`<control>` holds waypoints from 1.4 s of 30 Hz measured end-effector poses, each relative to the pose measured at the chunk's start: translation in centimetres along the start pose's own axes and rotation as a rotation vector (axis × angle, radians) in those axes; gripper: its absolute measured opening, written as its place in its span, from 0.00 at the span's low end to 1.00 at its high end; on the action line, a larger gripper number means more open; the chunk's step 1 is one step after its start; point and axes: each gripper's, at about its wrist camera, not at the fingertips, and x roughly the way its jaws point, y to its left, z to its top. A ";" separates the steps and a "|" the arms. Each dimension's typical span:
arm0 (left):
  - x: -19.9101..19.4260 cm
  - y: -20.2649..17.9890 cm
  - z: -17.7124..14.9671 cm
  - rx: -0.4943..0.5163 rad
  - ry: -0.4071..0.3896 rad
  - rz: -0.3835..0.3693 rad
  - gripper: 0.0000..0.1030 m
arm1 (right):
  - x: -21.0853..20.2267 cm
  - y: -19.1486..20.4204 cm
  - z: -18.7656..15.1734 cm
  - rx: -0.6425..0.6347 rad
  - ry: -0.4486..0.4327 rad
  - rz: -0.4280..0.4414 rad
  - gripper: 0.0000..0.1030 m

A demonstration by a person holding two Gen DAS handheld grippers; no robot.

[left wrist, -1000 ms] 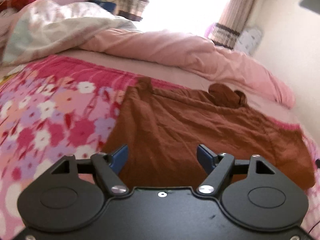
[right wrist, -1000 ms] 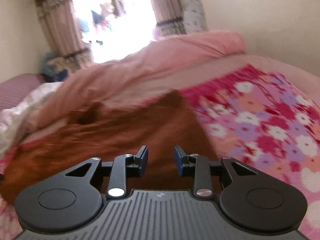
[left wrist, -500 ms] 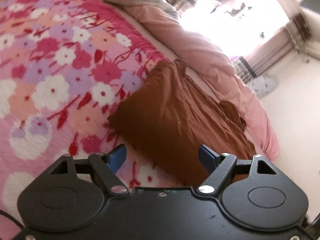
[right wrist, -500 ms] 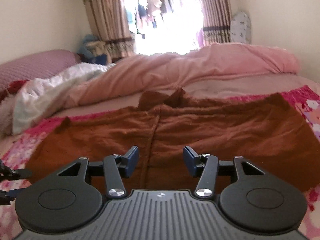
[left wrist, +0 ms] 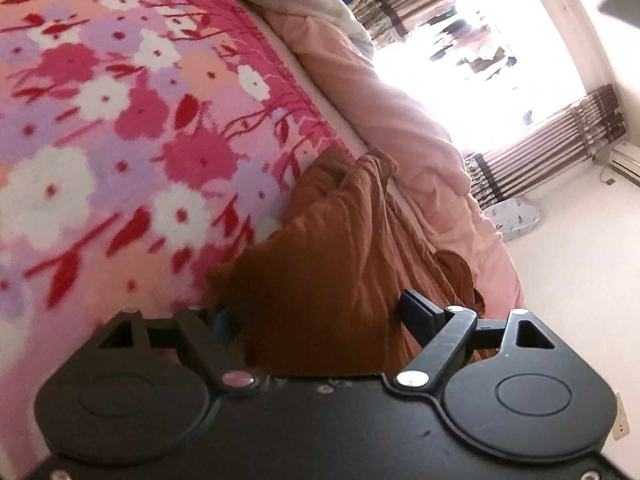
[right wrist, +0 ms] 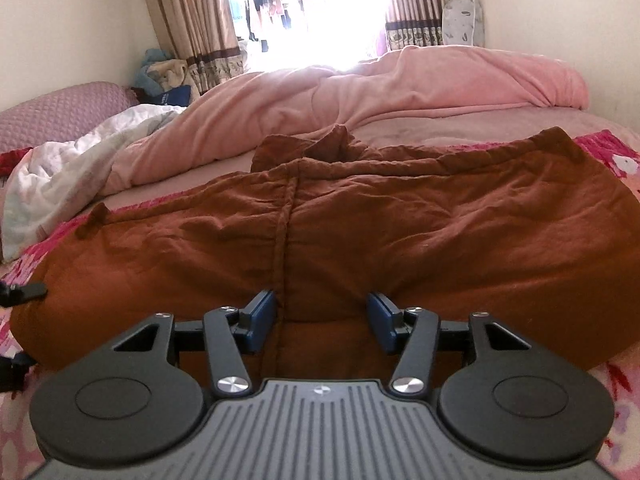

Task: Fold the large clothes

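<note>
A: Where was the brown garment (right wrist: 360, 232) found?

B: It was spread flat on the flowered blanket (left wrist: 120, 120), near the pink quilt (right wrist: 400, 96).

A: How were the grippers seen?

B: The left gripper (left wrist: 320, 316) was opening wide around the garment's corner. The right gripper (right wrist: 322, 318) was opening above its seam; nothing was pinched.

Garment (right wrist: 360, 232): lay spread flat on the patterned blanket (left wrist: 100, 128), a seam running front to back through its middle. Duvet (right wrist: 400, 88): heaped behind the garment, along the far side of the bed. Crumpled sheet (right wrist: 72, 168): left of the duvet. Pillow (right wrist: 60, 112): behind the sheet. Curtained window (right wrist: 312, 12): behind the bed.
</note>
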 end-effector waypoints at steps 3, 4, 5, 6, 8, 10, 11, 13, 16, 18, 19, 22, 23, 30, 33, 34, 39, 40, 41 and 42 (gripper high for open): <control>1.0 -0.5 0.4 0.022 -0.011 0.007 0.81 | 0.4 0.2 0.0 -0.005 0.002 -0.007 0.61; 1.4 -0.6 0.5 0.028 -0.010 0.007 0.81 | 0.4 0.3 0.0 -0.006 0.002 -0.010 0.62; 1.6 -0.7 0.7 0.032 -0.010 0.007 0.81 | 0.4 0.3 -0.1 -0.004 0.002 -0.011 0.62; 1.9 -0.6 0.7 0.036 -0.011 0.006 0.80 | 0.4 0.3 -0.1 -0.002 0.003 -0.012 0.62; 2.2 -0.8 0.8 0.055 -0.011 0.008 0.78 | 0.5 0.4 0.0 -0.002 0.006 -0.014 0.62; 2.4 -1.0 0.8 0.074 -0.011 0.014 0.77 | 0.6 0.4 -0.1 -0.006 0.005 -0.016 0.62; 2.4 -1.0 0.8 0.078 -0.011 0.016 0.77 | 0.6 0.5 -0.1 -0.008 0.003 -0.018 0.62; 2.5 -1.0 0.8 0.081 -0.009 0.022 0.76 | 0.5 0.6 -0.2 -0.009 -0.001 -0.022 0.62; 2.4 -1.4 0.9 0.101 0.000 0.043 0.71 | 0.5 0.6 -0.2 -0.006 0.000 -0.026 0.62; 2.5 -1.5 0.9 0.118 0.011 0.049 0.63 | 0.5 0.6 -0.1 -0.003 0.002 -0.027 0.62; 2.4 -1.6 0.9 0.125 0.013 0.050 0.61 | 0.5 0.6 -0.1 -0.003 0.002 -0.028 0.62; 2.3 -1.9 0.9 0.142 0.014 0.051 0.53 | 0.5 0.6 -0.1 -0.005 0.002 -0.027 0.62; 2.2 -2.1 1.0 0.151 0.013 0.051 0.50 | 0.4 0.6 -0.1 -0.004 0.001 -0.026 0.62; 1.2 -4.7 1.0 0.213 -0.016 0.039 0.39 | -1.5 -0.9 0.5 0.051 -0.027 0.030 0.63; 0.6 -6.4 1.1 0.221 -0.027 0.004 0.37 | -3.1 -2.8 0.9 0.084 -0.060 0.024 0.63; 0.3 -7.2 1.1 0.221 -0.029 -0.015 0.37 | -3.7 -3.3 0.9 0.084 -0.072 0.011 0.63; -0.4 -12.6 0.3 0.235 -0.012 -0.145 0.34 | -6.0 -8.2 1.4 0.131 -0.109 -0.063 0.63; -0.4 -13.9 -0.1 0.239 -0.005 -0.176 0.34 | -6.5 -9.4 1.5 0.151 -0.116 -0.076 0.63; -0.4 -15.2 -0.6 0.245 0.007 -0.205 0.34 | -7.0 -10.6 1.4 0.177 -0.125 -0.087 0.63; -0.3 -16.8 -1.4 0.255 0.017 -0.226 0.33 | -7.5 -11.7 1.4 0.204 -0.135 -0.095 0.63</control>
